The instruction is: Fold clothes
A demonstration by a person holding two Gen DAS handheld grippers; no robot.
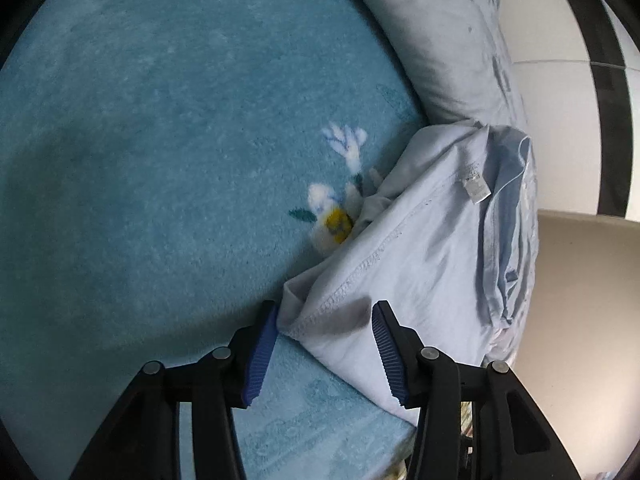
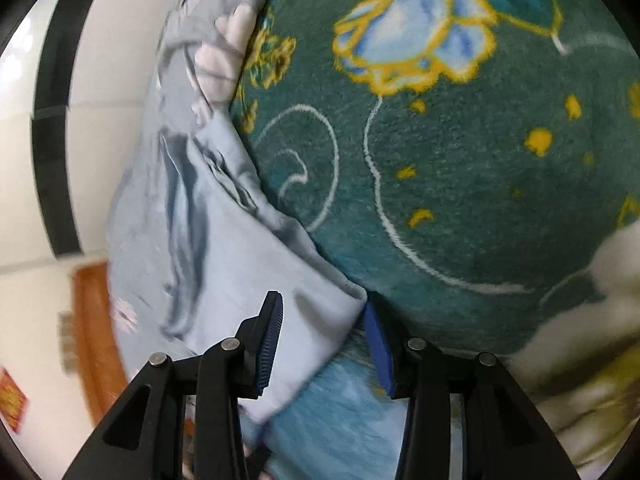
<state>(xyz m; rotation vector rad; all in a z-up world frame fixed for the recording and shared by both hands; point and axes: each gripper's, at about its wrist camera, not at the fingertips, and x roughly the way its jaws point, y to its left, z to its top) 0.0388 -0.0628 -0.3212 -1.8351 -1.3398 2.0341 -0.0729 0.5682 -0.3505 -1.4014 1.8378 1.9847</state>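
A pale blue garment (image 1: 432, 240) lies crumpled on a teal blanket (image 1: 160, 140), seams and a white label showing. My left gripper (image 1: 326, 312) is open, its blue pads on either side of the garment's hemmed corner, not closed on it. In the right wrist view the same pale blue garment (image 2: 224, 264) lies against a dark teal flowered blanket (image 2: 460, 180). My right gripper (image 2: 324, 312) is open with a corner of the cloth lying between its pads.
A grey-blue pillow (image 1: 452, 48) lies behind the garment by a white wall (image 1: 560, 128). The bed edge drops off at the lower right (image 1: 400, 428). An orange-brown wooden piece (image 2: 96, 336) stands by the wall. A whitish-yellow cloth (image 2: 592, 340) lies at the right.
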